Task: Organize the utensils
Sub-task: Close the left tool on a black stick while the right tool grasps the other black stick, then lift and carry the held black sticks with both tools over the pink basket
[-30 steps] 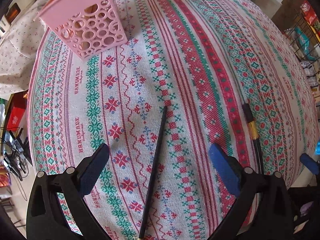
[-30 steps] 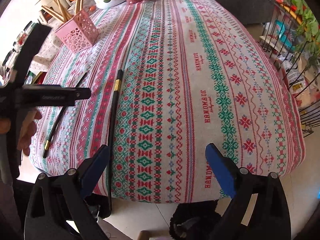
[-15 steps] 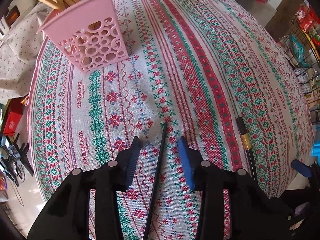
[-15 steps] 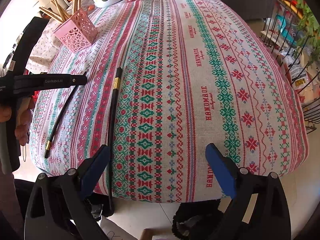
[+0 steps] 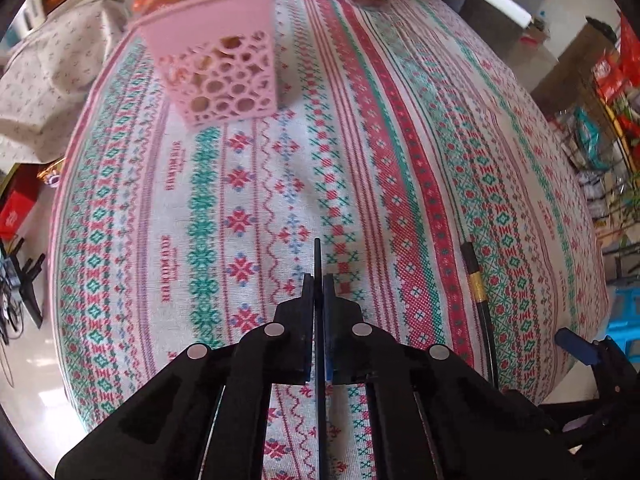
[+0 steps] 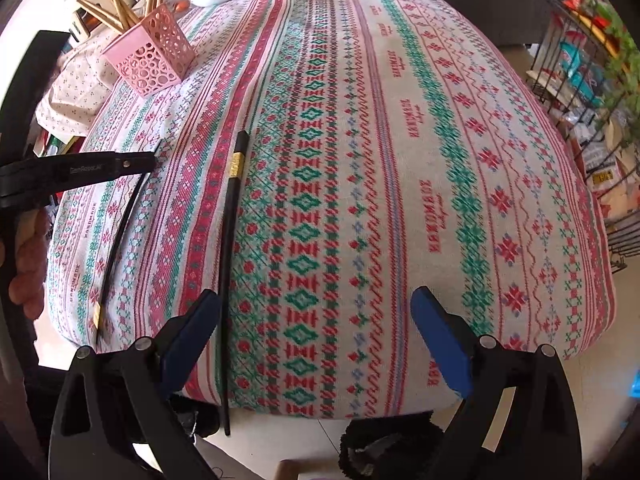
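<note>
The left claw [image 5: 317,280], wide open a second ago, is now pinching the black chopstick [image 5: 317,258] lying short of the pink holder [image 5: 218,76], making it ready to lift, while the right claw [image 6: 316,320] is hanging open and empty over the surface [image 6: 400,160]

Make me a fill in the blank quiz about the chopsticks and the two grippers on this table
1. The left gripper is shut on a black ____.
2. The right gripper is ____ and holds nothing.
3. The pink holder contains ____ chopsticks.
4. The second chopstick on the tablecloth has a ____ band.

Missing words: chopstick; open; wooden; gold
</note>
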`<action>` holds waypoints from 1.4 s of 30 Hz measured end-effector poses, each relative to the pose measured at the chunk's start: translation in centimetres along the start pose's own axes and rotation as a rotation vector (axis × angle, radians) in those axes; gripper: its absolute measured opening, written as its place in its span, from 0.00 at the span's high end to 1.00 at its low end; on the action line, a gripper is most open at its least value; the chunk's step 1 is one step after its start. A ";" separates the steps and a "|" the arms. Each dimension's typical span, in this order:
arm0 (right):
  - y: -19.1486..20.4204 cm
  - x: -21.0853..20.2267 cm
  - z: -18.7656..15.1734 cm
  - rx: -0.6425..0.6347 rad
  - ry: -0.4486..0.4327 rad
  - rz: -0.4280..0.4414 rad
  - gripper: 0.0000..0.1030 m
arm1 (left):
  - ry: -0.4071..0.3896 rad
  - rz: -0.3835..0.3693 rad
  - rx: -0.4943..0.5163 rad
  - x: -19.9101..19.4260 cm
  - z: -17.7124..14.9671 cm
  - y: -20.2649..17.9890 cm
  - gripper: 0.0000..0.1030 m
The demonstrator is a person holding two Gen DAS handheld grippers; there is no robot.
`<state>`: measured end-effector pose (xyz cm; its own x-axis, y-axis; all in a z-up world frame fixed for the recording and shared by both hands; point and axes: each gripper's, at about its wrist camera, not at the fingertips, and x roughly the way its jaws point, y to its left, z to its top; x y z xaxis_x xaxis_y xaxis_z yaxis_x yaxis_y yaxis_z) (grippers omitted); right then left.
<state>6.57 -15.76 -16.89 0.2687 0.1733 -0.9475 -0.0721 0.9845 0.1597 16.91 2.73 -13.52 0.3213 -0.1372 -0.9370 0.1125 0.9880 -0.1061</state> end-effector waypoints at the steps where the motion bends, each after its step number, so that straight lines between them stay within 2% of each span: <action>1: 0.2 0.2 0.4 -0.001 -0.004 -0.009 0.09 | -0.016 0.004 -0.012 -0.5 -0.1 0.5 0.97; 7: 2.5 1.6 3.8 -0.034 -0.036 -0.074 0.09 | -0.132 0.022 -0.054 -5.3 -0.7 2.8 0.97; 10: 2.6 2.9 5.1 -0.002 -0.007 -0.068 0.09 | -0.159 0.037 -0.047 -6.1 -0.9 2.4 0.96; 16: 4.8 4.1 6.8 -0.067 -0.025 -0.101 0.15 | -0.189 0.038 -0.052 -7.2 -1.2 2.8 0.96; 19: 5.4 4.0 7.1 -0.105 -0.048 -0.123 0.29 | -0.205 0.046 -0.056 -7.3 -1.0 3.0 0.96; 21: 5.9 3.8 7.2 -0.127 -0.057 -0.115 0.54 | -0.212 0.054 -0.059 -7.4 -0.9 3.1 0.96; 22: 6.2 3.7 7.2 -0.140 -0.058 -0.112 0.60 | -0.212 0.054 -0.061 -7.5 -0.9 3.1 0.96; 24: 6.7 3.5 7.1 -0.154 -0.061 -0.110 0.80 | -0.214 0.055 -0.061 -7.4 -0.9 3.0 0.96; 27: 7.2 3.4 6.8 -0.150 -0.061 -0.097 0.92 | -0.217 0.060 -0.059 -7.4 -1.0 2.9 0.96; 31: 6.2 2.8 6.6 -0.087 -0.061 -0.043 0.93 | -0.220 0.056 -0.066 -7.5 -1.0 3.0 0.96; 34: 5.7 2.3 6.7 -0.081 -0.078 -0.037 0.93 | -0.221 0.046 -0.070 -7.6 -0.9 3.1 0.96; 38: 5.2 1.4 6.8 -0.046 -0.090 0.023 0.93 | -0.219 -0.008 -0.085 -7.9 -1.0 3.6 0.95; 42: 4.7 -0.1 6.7 -0.011 -0.137 0.065 0.93 | -0.223 -0.030 -0.114 -8.2 -0.8 4.5 0.95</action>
<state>12.63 -10.94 -14.15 0.3917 0.2397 -0.8883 -0.1042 0.9708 0.2160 14.00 8.36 -6.55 0.5204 -0.1668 -0.8375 0.0224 0.9831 -0.1819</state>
